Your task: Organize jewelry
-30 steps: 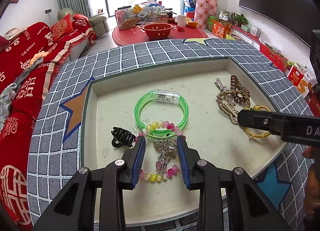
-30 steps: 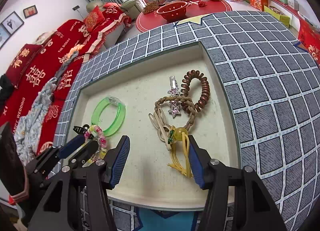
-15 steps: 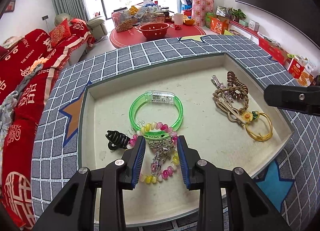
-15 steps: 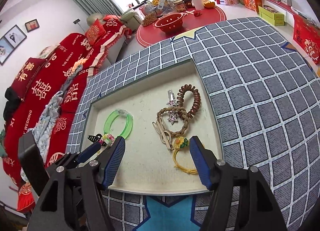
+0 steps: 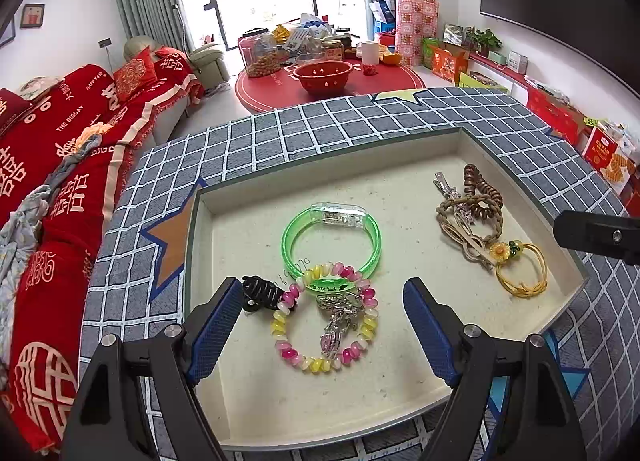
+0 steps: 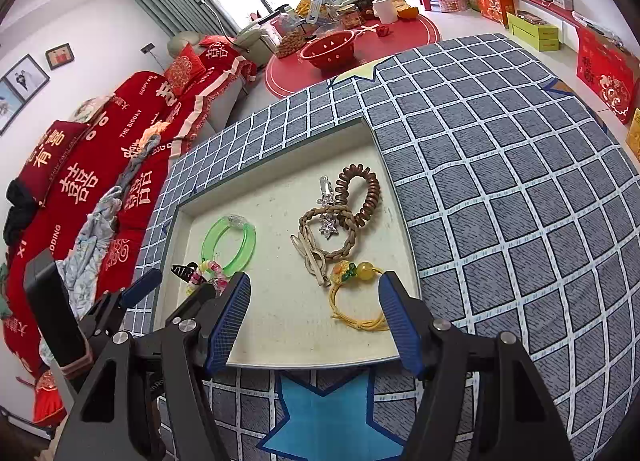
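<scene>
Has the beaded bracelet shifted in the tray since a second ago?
No. The beaded bracelet lies as before, overlapping the near edge of the green bangle beside the black claw clip; only the left hand-held gripper is opening around it.

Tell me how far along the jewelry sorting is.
Bracelets sit grouped at the shallow cream tray's left: green plastic bangle, pink-and-yellow beaded bracelet. Left gripper is opening, pads clear of the beads. Hair ties clustered at right; right gripper holds nothing.

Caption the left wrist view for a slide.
Left gripper opening over a beaded bracelet in the tray.
</scene>
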The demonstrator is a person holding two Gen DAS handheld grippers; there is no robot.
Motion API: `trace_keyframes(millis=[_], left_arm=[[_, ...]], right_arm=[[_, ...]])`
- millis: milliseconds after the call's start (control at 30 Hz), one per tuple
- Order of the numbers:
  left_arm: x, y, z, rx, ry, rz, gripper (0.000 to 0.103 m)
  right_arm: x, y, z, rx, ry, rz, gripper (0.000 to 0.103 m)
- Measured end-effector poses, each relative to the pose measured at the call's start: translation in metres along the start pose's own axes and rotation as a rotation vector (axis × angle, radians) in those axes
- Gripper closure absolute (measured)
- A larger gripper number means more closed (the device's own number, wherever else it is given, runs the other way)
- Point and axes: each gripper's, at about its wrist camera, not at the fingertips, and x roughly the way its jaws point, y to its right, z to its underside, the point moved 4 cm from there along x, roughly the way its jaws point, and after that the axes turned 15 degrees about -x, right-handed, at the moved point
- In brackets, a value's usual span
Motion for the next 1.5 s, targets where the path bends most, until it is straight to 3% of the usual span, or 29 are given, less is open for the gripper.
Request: trace_keyframes(millis=[133,200,367,467,733,1000,1500], left_arm=[[-0.005,-0.006,-0.001,-0.015,0.005,-0.006,0.010],[-0.007,-0.008,0.000,-0.024,0.001,-0.007,0.000],[-0.014,-0.014,0.002,-0.035,0.003,-0.016,0.000],[-0.015,-0.017,0.005,-0.039,-0.004,-0.025,0.000],[-0.018,-0.021,0.014,-0.048,-0.025,-0.041,0.000],[-0.021,-0.029,0.019,-0.065,-0.033,-0.053,0.000],[-0.034,-0.040,0.032,-0.106,-0.026,-0.053,0.000]], right_arm=[[0.000,-0.001,0.001,-0.014,-0.009,0.015,0.033],[0.001,-0.003,0.003,-0.021,-0.013,0.019,0.033],[0.006,-0.007,0.009,-0.027,-0.040,0.027,0.032],[0.009,-0.010,0.010,-0.040,-0.056,0.038,0.023],[0.013,-0.017,0.014,-0.096,-0.095,0.083,0.019],[0.019,-0.019,0.017,-0.137,-0.135,0.130,0.016],[0.018,-0.037,0.030,-0.251,-0.133,0.228,0.015]])
